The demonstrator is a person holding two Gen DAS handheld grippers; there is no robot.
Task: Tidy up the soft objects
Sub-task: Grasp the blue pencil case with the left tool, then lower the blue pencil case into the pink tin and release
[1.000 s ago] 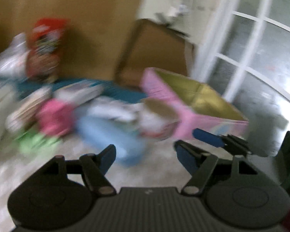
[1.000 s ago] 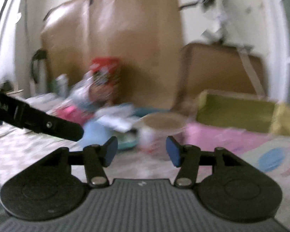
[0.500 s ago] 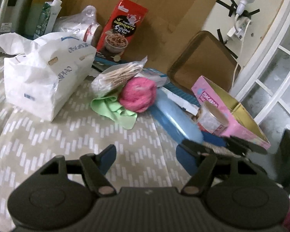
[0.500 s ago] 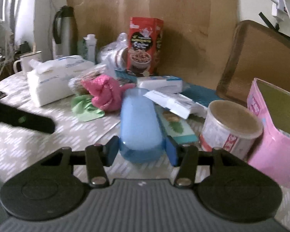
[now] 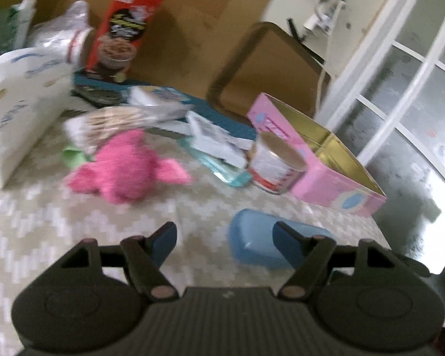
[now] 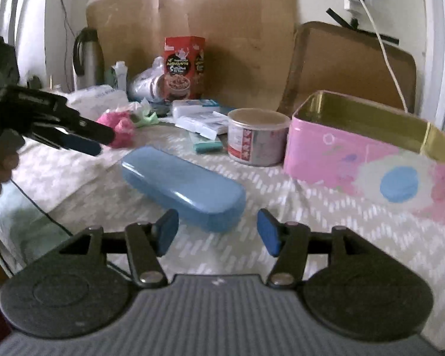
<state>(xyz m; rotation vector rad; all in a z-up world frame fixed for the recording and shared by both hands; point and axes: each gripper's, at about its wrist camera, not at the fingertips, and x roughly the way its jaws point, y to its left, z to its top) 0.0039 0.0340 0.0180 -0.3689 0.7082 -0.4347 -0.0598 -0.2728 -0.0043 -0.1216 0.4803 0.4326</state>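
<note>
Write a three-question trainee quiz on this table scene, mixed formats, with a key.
1. True or false: the pink tin has its lid on.
2. The blue case lies: A) inside the tin, B) on the tablecloth, C) in the right tongs.
3. Fill in: the soft toy beside the green cloth is ____ in colour.

Key: 1 false; 2 B; 3 pink. Both the right tongs and the left tongs are open.
</note>
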